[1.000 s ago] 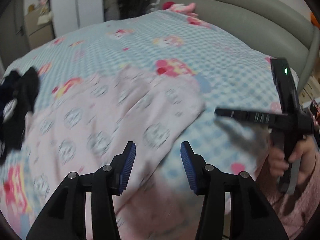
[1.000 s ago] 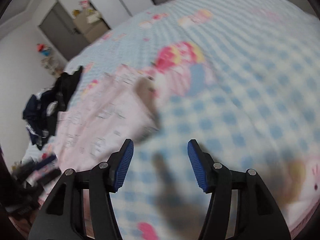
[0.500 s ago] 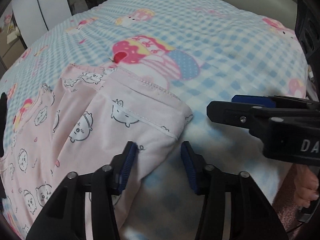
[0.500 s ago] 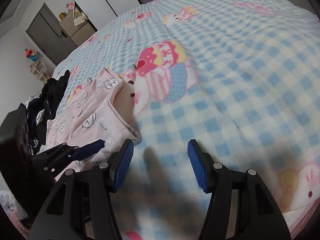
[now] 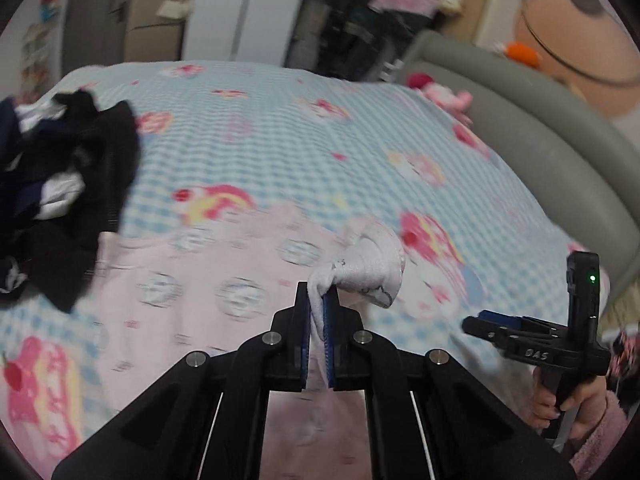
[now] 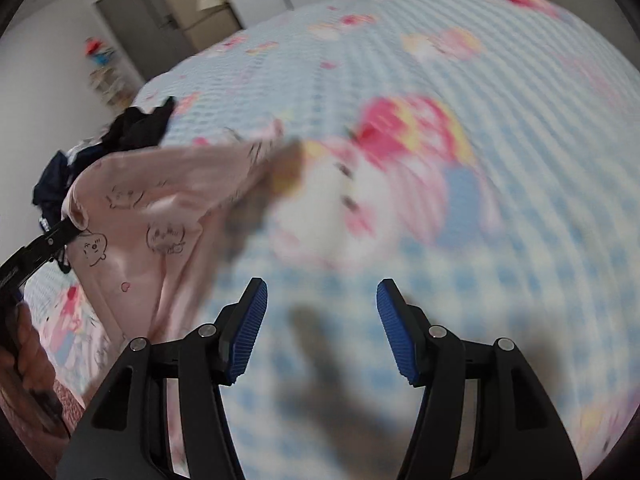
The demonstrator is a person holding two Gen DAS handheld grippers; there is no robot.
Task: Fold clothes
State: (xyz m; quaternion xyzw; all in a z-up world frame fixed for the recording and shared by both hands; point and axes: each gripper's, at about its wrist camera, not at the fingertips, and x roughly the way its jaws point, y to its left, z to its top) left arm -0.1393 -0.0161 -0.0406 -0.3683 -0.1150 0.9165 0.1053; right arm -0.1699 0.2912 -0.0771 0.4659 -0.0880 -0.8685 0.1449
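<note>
So my left gripper (image 5: 318, 304) is clamped tight on a bunched-up corner of the pink pajama piece (image 5: 224, 280), thin soft cotton with little cartoon faces printed on it, and the pinched bit puffs out past the blue ribbed pads (image 5: 329, 320) in a rounded, crumpled knot showing its paler inside. From my right wrist view that same corner hangs lifted off the bed, draping down in loose folds, while the rest of the garment lies spread over the near side of the blanket. The blanket (image 5: 280, 136) is a fuzzy fleece thing, light blue and white checks with big pink cartoon patches, covering the whole bed. There's a heap of dark clothes (image 5: 68, 184) off to the left of the pink one, touching its edge as far as I can tell, though that area is pretty blurry. A grey padded headboard (image 5: 540, 120) curves round the far right, with white wardrobe doors (image 5: 240, 8) beyond the bed. My right gripper (image 6: 320, 320) hovers over bare blanket with its jaws standing apart and nothing between them, angled down at the bed, casting a soft shadow. In the left view my right hand (image 5: 560, 404) is wrapped round its handle, fuzzy pink sleeve (image 5: 600, 440) at the wrist.
</note>
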